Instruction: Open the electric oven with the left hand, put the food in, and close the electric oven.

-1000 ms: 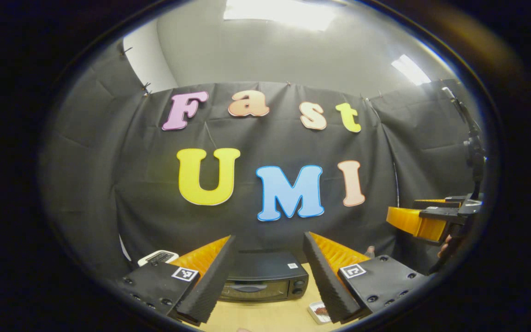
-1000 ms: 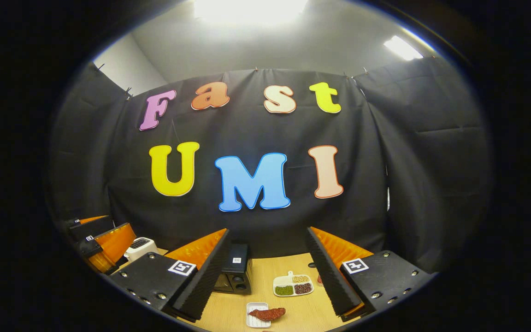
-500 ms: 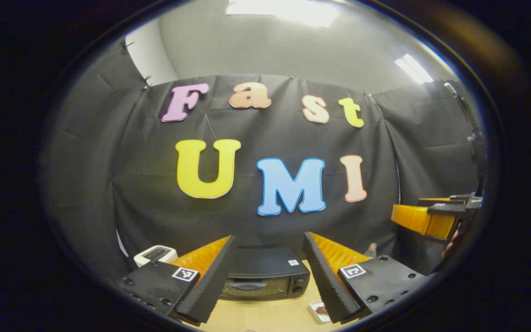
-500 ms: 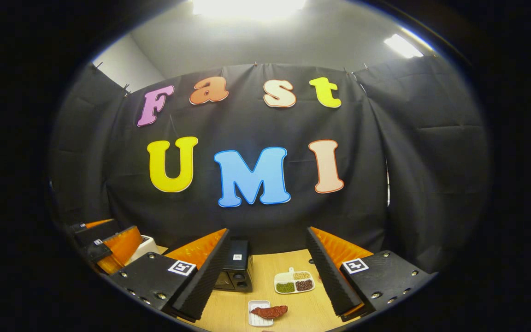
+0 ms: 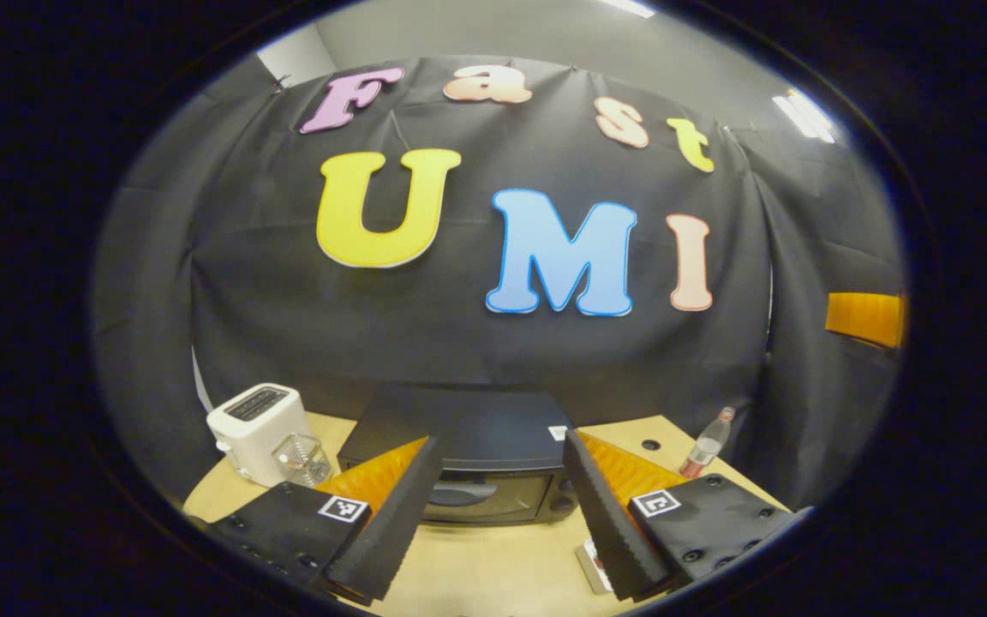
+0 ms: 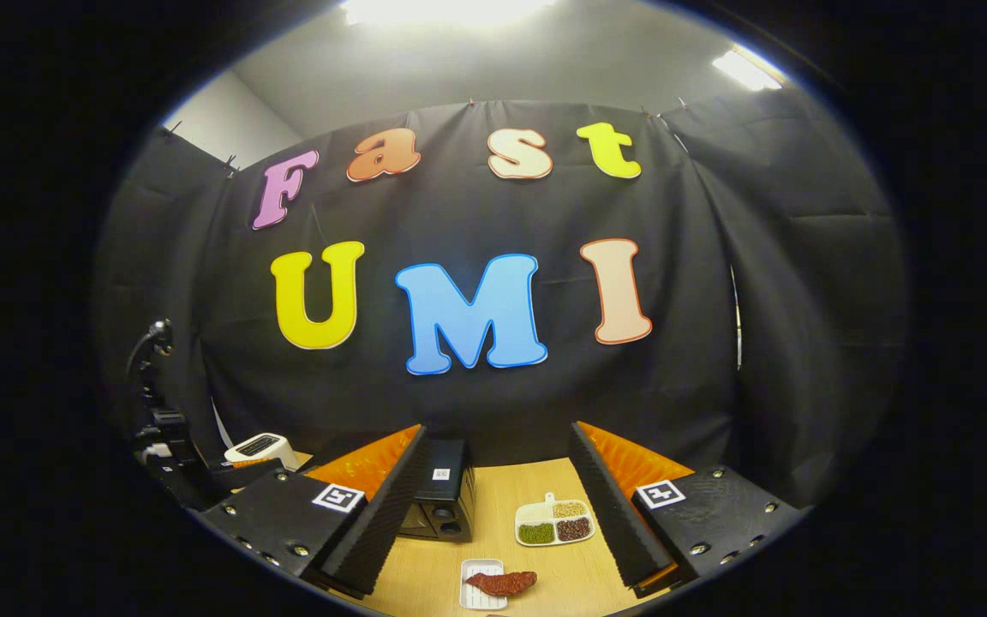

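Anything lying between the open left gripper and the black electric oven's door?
No. In the left gripper view, bare wooden tabletop separates the left gripper from the black electric oven.

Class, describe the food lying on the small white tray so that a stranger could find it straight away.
Start at the black electric oven on the wooden table. In front of it, to its right, lies a small white tray, nearer than the divided dish of beans. The food is one long reddish-brown piece, not loose grains.
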`<act>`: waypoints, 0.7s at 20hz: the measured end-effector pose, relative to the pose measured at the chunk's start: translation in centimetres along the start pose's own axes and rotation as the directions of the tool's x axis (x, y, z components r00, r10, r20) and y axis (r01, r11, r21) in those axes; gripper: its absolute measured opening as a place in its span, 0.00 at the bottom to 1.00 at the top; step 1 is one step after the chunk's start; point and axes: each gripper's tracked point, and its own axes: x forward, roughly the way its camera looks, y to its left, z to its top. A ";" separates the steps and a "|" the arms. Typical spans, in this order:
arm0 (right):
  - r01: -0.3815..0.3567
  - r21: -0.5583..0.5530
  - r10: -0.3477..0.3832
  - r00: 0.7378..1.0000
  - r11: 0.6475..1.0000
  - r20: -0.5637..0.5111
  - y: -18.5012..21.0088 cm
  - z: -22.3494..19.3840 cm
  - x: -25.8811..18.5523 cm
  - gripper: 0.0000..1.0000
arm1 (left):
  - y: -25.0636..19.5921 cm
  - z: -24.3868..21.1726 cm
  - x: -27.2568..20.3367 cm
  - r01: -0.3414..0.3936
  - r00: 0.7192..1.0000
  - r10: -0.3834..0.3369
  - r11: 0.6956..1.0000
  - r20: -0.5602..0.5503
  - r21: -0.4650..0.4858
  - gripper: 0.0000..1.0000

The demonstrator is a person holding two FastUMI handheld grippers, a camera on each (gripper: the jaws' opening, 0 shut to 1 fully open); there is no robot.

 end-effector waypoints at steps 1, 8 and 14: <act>-0.003 -0.001 0.003 1.000 1.000 -0.008 -0.1 -0.2 0.5 1.00 | 0.6 -0.9 1.2 -0.007 1.000 0.008 1.000 -0.023 0.005 0.92; 0.016 -0.029 -0.018 0.998 0.999 -0.060 -2.6 -1.6 2.3 1.00 | 4.2 -6.7 8.7 -0.058 0.984 0.062 0.998 -0.165 0.032 0.96; 0.042 -0.025 -0.044 0.996 0.999 -0.074 -3.5 -1.5 3.4 1.00 | 5.0 -9.7 11.4 -0.040 0.973 0.054 0.997 -0.224 0.069 1.00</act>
